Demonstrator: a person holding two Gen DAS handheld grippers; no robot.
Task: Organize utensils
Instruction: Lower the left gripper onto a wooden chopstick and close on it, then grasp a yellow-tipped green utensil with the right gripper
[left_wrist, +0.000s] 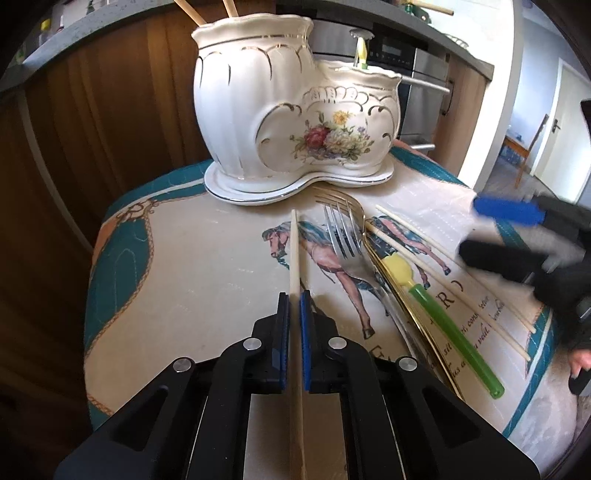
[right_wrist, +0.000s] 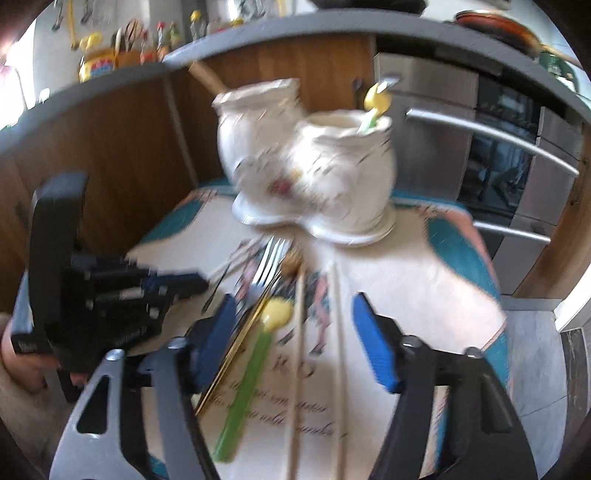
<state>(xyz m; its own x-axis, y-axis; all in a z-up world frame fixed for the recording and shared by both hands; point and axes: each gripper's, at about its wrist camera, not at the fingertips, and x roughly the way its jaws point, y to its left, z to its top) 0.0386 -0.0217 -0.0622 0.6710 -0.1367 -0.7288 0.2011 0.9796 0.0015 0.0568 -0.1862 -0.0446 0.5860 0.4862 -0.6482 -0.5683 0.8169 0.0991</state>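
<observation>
A white boot-shaped ceramic holder (left_wrist: 295, 110) stands at the back of the table; it also shows in the right wrist view (right_wrist: 314, 162). My left gripper (left_wrist: 294, 295) is shut on a wooden chopstick (left_wrist: 294, 251) that points toward the holder. To its right lie a silver fork (left_wrist: 341, 232), a gold utensil (left_wrist: 402, 295), a yellow-and-green spoon (left_wrist: 443, 317) and two thin chopsticks (left_wrist: 461, 277). My right gripper (right_wrist: 295, 325) is open above the spoon (right_wrist: 251, 369) and chopsticks (right_wrist: 299, 350); it shows blurred at the right edge of the left wrist view (left_wrist: 517, 232).
The table carries a horse-print cloth (left_wrist: 184, 258) with teal borders. Wooden cabinets (left_wrist: 92, 110) and a steel oven (right_wrist: 498, 166) stand behind. Two sticks and a spoon stand in the holder. Countertop clutter (right_wrist: 129, 44) is far back.
</observation>
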